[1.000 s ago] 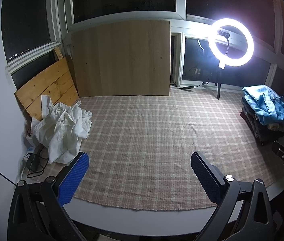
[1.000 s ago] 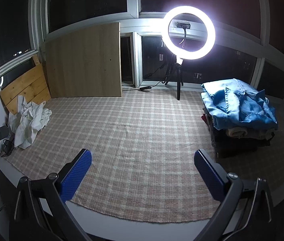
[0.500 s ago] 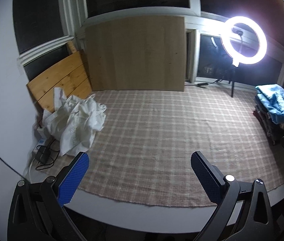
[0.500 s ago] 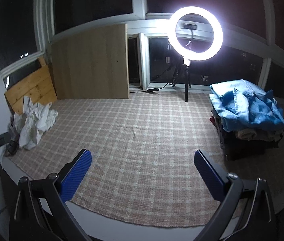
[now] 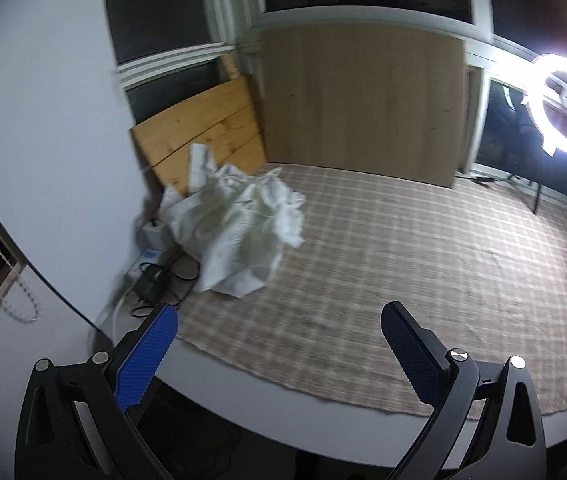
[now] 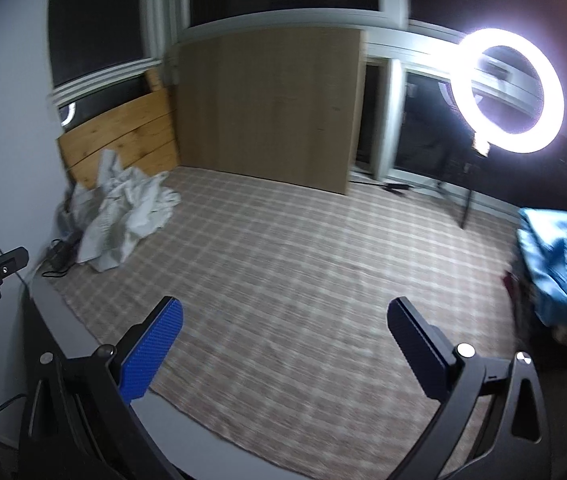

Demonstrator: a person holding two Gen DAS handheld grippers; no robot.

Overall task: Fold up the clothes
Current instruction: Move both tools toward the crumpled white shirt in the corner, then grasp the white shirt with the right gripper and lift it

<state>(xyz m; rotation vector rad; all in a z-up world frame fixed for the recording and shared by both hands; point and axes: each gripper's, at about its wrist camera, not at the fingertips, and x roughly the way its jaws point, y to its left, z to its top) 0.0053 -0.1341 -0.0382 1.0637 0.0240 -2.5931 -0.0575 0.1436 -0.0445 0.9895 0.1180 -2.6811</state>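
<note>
Both of my views are swinging leftward from a second ago, bringing the crumpled white garment (image 5: 239, 236) closer to centre. My left gripper (image 5: 279, 344) is hanging spread wide and holding nothing over the bench's near edge (image 5: 243, 392); my right gripper (image 6: 285, 344) is likewise gaping, empty. That white heap is lying ahead-left on the checked cloth (image 5: 403, 264), nearer my left gripper; the blue-topped stack (image 6: 559, 264) is sitting far right.

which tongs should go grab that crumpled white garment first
Left, probably. The white garment lies on the left side of the plaid cloth, nearer the open left tongs than the open right tongs.
</note>
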